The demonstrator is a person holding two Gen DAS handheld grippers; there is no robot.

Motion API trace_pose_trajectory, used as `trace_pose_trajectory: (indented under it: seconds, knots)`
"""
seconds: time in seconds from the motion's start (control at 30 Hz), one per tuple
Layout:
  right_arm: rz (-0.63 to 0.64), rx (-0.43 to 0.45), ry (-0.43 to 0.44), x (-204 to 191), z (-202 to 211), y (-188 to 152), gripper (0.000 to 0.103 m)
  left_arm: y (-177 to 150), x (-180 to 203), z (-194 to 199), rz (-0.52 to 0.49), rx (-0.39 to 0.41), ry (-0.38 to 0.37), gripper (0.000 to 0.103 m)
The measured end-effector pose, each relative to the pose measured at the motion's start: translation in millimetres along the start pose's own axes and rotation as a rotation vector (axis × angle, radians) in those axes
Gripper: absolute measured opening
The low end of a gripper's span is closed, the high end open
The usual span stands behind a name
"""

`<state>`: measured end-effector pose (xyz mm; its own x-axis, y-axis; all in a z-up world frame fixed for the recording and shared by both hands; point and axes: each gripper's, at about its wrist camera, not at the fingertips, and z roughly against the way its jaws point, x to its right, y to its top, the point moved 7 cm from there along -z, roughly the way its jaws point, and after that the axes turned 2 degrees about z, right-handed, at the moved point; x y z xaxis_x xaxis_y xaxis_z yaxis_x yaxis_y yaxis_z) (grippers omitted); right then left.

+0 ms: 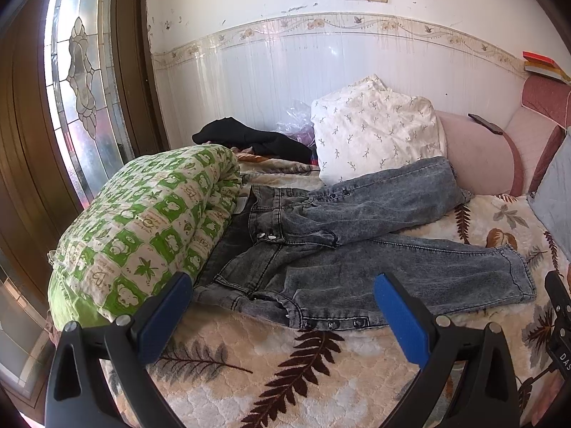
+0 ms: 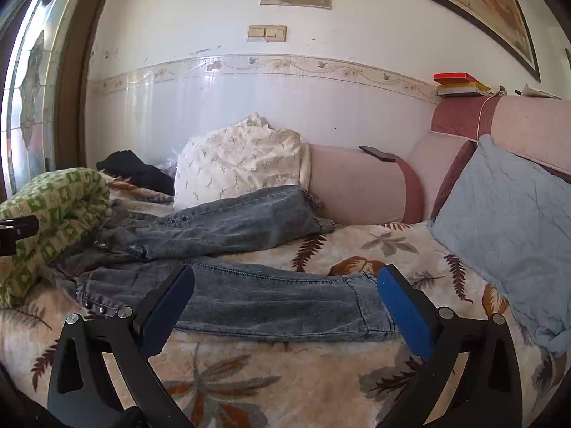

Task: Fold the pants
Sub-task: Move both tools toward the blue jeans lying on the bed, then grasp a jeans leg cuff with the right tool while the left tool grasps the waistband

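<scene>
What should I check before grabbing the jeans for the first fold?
1. Left gripper open: ok.
2. Right gripper open: ok.
3. Jeans flat: not ok, the far leg crosses over the near leg.
4. Waist free: not ok, it touches the green quilt.
5. Near hem within reach of the right gripper: ok.
6. Anything under the jeans: cannot tell.

1. The left black plastic tongs point(image 1: 283, 312) carried two flat blue rubber pads point(image 1: 164, 315) on angular arms with triangular cut-outs.
2. Round silver screws point(image 1: 123, 320) sat at the arm joints.
3. The right black plastic tongs point(image 2: 285, 308) looked alike, with blue pads point(image 2: 405, 312) and silver screws point(image 2: 445, 312).
</scene>
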<state>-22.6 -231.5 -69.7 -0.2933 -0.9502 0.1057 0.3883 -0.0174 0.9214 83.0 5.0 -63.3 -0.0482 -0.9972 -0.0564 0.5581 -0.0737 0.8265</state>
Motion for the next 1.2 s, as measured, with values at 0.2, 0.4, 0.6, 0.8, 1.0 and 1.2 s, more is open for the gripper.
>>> trace_pose_trajectory:
  seconds: [0.2,0.4,0.6,0.8,1.0,1.2]
  knots:
    - [0.012,-0.006,0.0,-2.8,-2.1,-1.5,0.103,-0.4,-1.0,-7.2,-0.002,-0.005,0.003,0.103]
    - [0.026,-0.018,0.0,-3.9,-6.5,-2.6,0.103,0.3,0.8,-17.4,-0.004,-0.01,0.0,0.103]
    - [-0.004,-0.044,0.01,7.9,-23.4,7.7,0.103,7.2,5.4,-38.2,-0.014,-0.02,-0.002,0.103]
    - [-0.013,-0.071,0.018,23.7,-64.8,33.4,0.103,22.6,18.9,-69.8,-0.039,-0.023,-0.005,0.103]
    - [-0.078,-0.156,0.079,48.0,-145.4,65.5,0.103,57.1,33.9,-122.5,-0.062,-0.048,-0.02,0.103]
    - [-0.238,-0.322,0.175,80.2,-255.8,82.5,0.103,106.4,29.0,-215.5,-0.046,-0.173,-0.002,0.103]
